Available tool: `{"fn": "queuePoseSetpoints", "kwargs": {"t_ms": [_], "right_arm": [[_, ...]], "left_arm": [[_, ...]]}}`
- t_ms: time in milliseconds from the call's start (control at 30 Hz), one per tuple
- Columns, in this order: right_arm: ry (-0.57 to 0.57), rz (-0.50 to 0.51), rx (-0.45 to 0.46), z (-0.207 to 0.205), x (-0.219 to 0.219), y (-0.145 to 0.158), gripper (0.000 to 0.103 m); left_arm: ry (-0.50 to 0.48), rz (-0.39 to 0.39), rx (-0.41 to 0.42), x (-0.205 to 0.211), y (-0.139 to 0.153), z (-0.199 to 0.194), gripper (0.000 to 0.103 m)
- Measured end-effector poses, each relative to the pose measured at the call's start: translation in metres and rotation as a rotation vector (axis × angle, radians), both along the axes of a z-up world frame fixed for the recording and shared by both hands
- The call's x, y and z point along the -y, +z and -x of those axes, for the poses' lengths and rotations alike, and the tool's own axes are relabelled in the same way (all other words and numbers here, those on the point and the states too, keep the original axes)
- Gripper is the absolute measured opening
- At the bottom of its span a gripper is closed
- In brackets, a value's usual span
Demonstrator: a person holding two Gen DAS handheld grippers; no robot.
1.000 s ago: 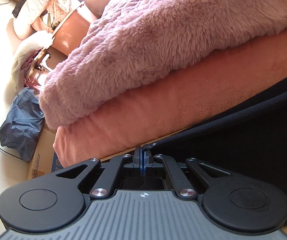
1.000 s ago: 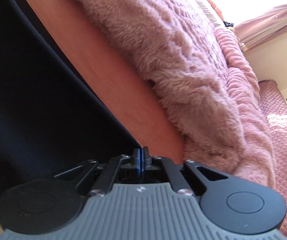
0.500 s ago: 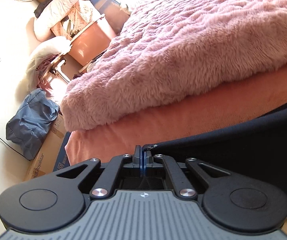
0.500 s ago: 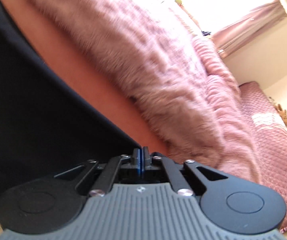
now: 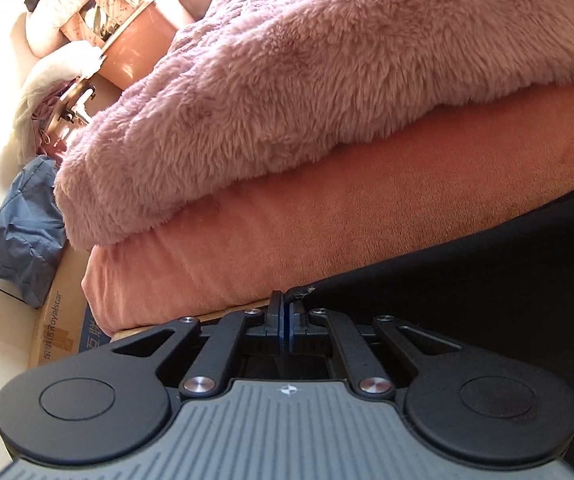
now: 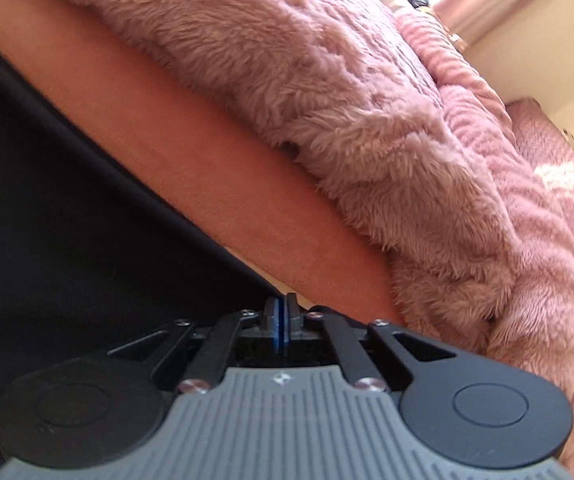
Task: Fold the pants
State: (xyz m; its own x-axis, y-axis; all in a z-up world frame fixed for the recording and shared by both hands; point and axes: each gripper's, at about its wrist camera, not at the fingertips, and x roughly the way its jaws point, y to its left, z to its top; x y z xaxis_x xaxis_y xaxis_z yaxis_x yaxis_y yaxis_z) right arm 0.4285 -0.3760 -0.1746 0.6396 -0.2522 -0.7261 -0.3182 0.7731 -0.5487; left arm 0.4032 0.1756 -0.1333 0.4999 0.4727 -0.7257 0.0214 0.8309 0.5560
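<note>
The pants (image 5: 487, 292) are dark navy, almost black, and hang taut in front of the bed. In the left wrist view they fill the lower right; my left gripper (image 5: 285, 312) is shut on their left corner. In the right wrist view the pants (image 6: 67, 240) fill the left side; my right gripper (image 6: 283, 312) is shut on their right corner. The cloth stretches between the two grippers. The lower part of the pants is hidden behind the gripper bodies.
A fluffy pink blanket (image 5: 327, 60) lies on a salmon mattress cover (image 5: 327, 232); both also show in the right wrist view (image 6: 367, 100). At the left are a blue bag (image 5: 23, 240), a cardboard box (image 5: 59, 328) and an orange tub (image 5: 139, 52) with clutter.
Both grippers rose and tilted up half a second ago, then dropped back toward the bed edge. They stay shut on the pants corners throughout.
</note>
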Motion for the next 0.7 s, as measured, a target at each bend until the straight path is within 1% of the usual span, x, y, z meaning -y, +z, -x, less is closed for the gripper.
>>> {"fn": "queuePoseSetpoints", "kwargs": {"t_ms": [33, 67, 100, 133, 167, 200, 267, 333, 433, 533, 567, 600, 633, 700], "right_arm": [[-0.009, -0.012, 0.007, -0.001, 0.001, 0.001, 0.0], [-0.015, -0.021, 0.017, 0.0, 0.002, 0.002, 0.008], [-0.029, -0.024, 0.033, 0.0, 0.003, 0.003, 0.023], [-0.039, -0.033, 0.056, 0.002, 0.004, 0.005, 0.03], [-0.044, -0.054, 0.084, 0.005, 0.006, 0.01, 0.041], [-0.046, -0.076, 0.107, 0.009, 0.008, 0.015, 0.043], [-0.06, -0.103, 0.149, 0.017, 0.012, 0.028, 0.043], [-0.079, -0.141, 0.188, 0.028, 0.018, 0.041, 0.043], [-0.13, -0.225, 0.242, 0.055, 0.031, 0.06, 0.043], [-0.229, -0.33, 0.266, 0.092, 0.049, 0.069, 0.04], [-0.272, -0.369, 0.274, 0.105, 0.057, 0.07, 0.038], [-0.31, -0.404, 0.277, 0.117, 0.063, 0.07, 0.037], [-0.349, -0.442, 0.278, 0.128, 0.071, 0.069, 0.037], [-0.423, -0.507, 0.284, 0.148, 0.083, 0.065, 0.037]], "left_arm": [[-0.003, -0.007, 0.002, 0.001, 0.0, 0.001, 0.011], [-0.012, -0.011, 0.01, 0.003, 0.0, 0.003, 0.016], [-0.018, -0.017, 0.021, 0.004, 0.002, 0.005, 0.026], [-0.026, -0.016, 0.038, 0.006, 0.004, 0.009, 0.033], [-0.034, -0.007, 0.052, 0.006, 0.008, 0.01, 0.046], [-0.045, 0.002, 0.072, 0.008, 0.013, 0.014, 0.049], [-0.06, 0.013, 0.103, 0.014, 0.024, 0.022, 0.049], [-0.065, 0.047, 0.136, 0.02, 0.035, 0.031, 0.049], [-0.076, 0.167, 0.161, 0.031, 0.049, 0.05, 0.049], [-0.059, 0.327, 0.174, 0.039, 0.054, 0.072, 0.049], [-0.049, 0.378, 0.173, 0.041, 0.053, 0.078, 0.048], [-0.034, 0.421, 0.169, 0.043, 0.051, 0.084, 0.044], [-0.023, 0.453, 0.168, 0.046, 0.048, 0.09, 0.042], [-0.008, 0.493, 0.156, 0.053, 0.04, 0.099, 0.039]]}}
